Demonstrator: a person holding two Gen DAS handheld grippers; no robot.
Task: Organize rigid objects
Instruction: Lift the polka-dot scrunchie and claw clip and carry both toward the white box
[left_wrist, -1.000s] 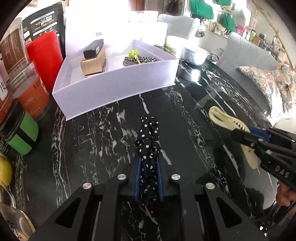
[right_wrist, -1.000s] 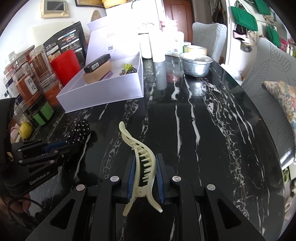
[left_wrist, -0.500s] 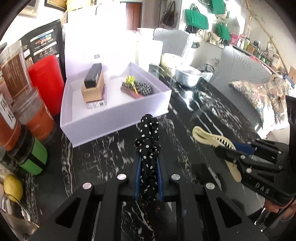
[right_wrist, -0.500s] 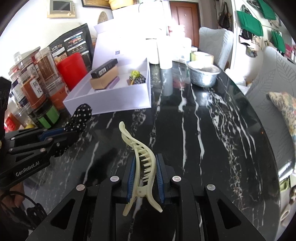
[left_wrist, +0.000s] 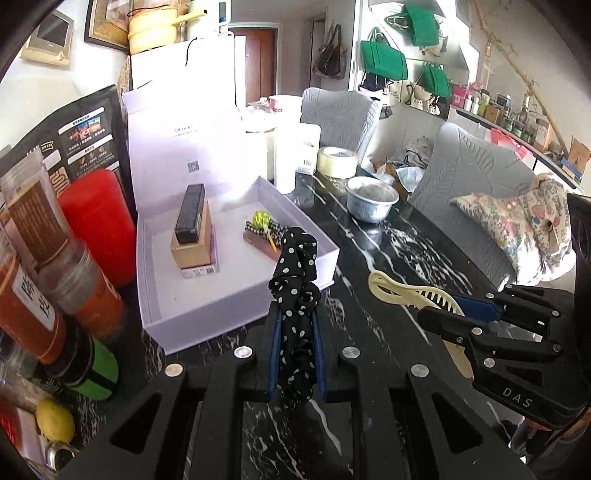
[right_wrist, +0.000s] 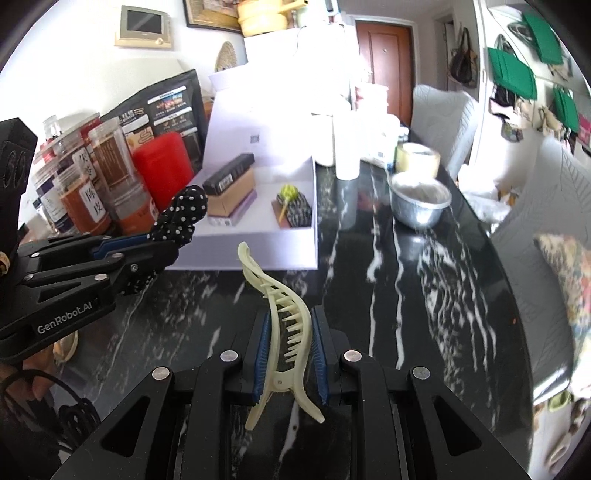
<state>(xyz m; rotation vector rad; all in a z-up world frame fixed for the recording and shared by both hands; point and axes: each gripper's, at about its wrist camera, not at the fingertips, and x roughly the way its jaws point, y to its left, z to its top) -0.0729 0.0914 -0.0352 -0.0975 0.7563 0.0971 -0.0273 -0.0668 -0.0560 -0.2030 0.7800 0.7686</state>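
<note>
We see a black fabric hair tie with white polka dots (left_wrist: 295, 302), bunched and standing up, pinched between two blue pads above a black marble table (left_wrist: 388, 258). To its right, a pale cream plastic hair claw clip (right_wrist: 284, 325), long, curved and toothed, is pinched the same way, its narrow tip pointing up and away. Farther off on the left sits an open white box (left_wrist: 236, 306) with its lid raised behind it. Inside, on the left, a black box (left_wrist: 190, 214) lies on a tan box (left_wrist: 192, 251), which lies on a pinkish one. On the right lies a checked hair piece with a yellow-green ornament (left_wrist: 264, 230).
</note>
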